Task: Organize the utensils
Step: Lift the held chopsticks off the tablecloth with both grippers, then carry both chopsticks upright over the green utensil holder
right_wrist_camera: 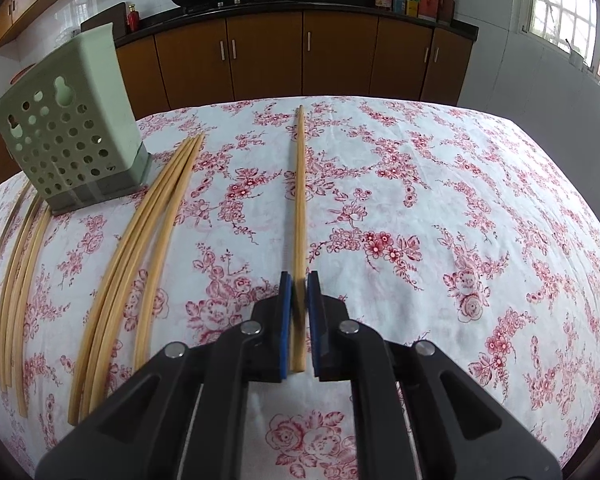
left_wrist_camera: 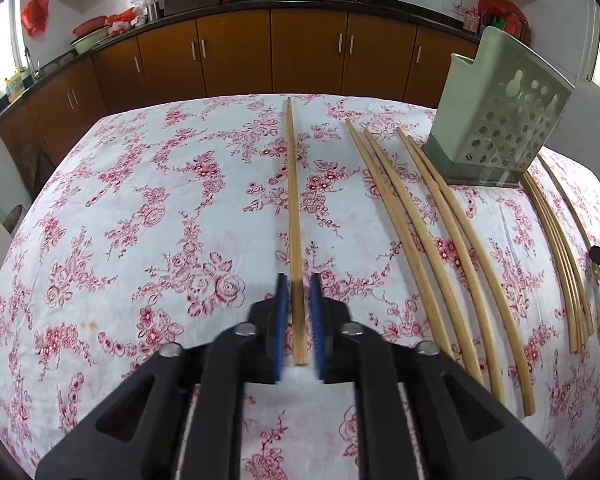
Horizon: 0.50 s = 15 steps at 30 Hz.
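In the left wrist view my left gripper (left_wrist_camera: 299,278) is shut on a wooden chopstick (left_wrist_camera: 293,200) that runs straight ahead between its blue pads over the floral tablecloth (left_wrist_camera: 140,208). My right gripper (right_wrist_camera: 299,276), seen in the right wrist view, is likewise shut on a chopstick (right_wrist_camera: 300,184) pointing forward. A pale green perforated utensil holder (left_wrist_camera: 496,116) stands on the table between the two grippers, also visible as the holder (right_wrist_camera: 68,128) at the left. Loose chopsticks (left_wrist_camera: 440,248) lie beside it; another bundle (right_wrist_camera: 140,248) lies on its other side.
More chopsticks (left_wrist_camera: 560,248) lie at the far right of the left view, and a further set (right_wrist_camera: 16,272) at the left edge of the right view. Brown kitchen cabinets (left_wrist_camera: 236,56) with woks on the counter stand beyond the table's far edge.
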Available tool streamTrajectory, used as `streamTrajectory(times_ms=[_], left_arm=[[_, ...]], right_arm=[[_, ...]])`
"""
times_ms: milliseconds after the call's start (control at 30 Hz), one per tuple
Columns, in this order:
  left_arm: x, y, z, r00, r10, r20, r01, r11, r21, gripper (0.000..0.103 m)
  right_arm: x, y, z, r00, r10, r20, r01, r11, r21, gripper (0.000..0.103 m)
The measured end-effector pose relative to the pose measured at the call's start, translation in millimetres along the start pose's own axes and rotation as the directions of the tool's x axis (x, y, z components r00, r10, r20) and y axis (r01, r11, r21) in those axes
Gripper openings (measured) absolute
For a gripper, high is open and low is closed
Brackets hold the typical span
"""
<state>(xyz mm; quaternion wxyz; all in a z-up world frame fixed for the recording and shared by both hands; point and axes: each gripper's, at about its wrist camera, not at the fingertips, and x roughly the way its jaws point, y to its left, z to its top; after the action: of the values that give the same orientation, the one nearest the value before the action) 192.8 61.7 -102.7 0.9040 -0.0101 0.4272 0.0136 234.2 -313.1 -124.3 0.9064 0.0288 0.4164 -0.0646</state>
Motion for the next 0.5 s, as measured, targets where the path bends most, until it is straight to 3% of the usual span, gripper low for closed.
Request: streamTrajectory(times_ms=[167, 300, 500], left_arm=[[-9, 3, -2, 1.000, -0.017, -0.003, 0.017, 1.000, -0.017, 0.007], [-35, 9, 8, 0.997, -0.032, 0.073, 0.034, 0.999, -0.029, 0.007], [-82, 16, 32, 0.973, -0.051, 0.223, 0.064, 0.997, -0.051, 0.007]], right_arm=[[-16, -8, 2, 0.999, 0.025, 0.021, -0.026, 1.000, 0.017, 0.008], [-46, -16, 14, 0.994, 0.034, 0.104, -0.037, 0.999, 0.027, 0.008], [-92, -27, 34, 0.968, 0.053, 0.244, -0.067, 0.997, 0.049, 0.008]])
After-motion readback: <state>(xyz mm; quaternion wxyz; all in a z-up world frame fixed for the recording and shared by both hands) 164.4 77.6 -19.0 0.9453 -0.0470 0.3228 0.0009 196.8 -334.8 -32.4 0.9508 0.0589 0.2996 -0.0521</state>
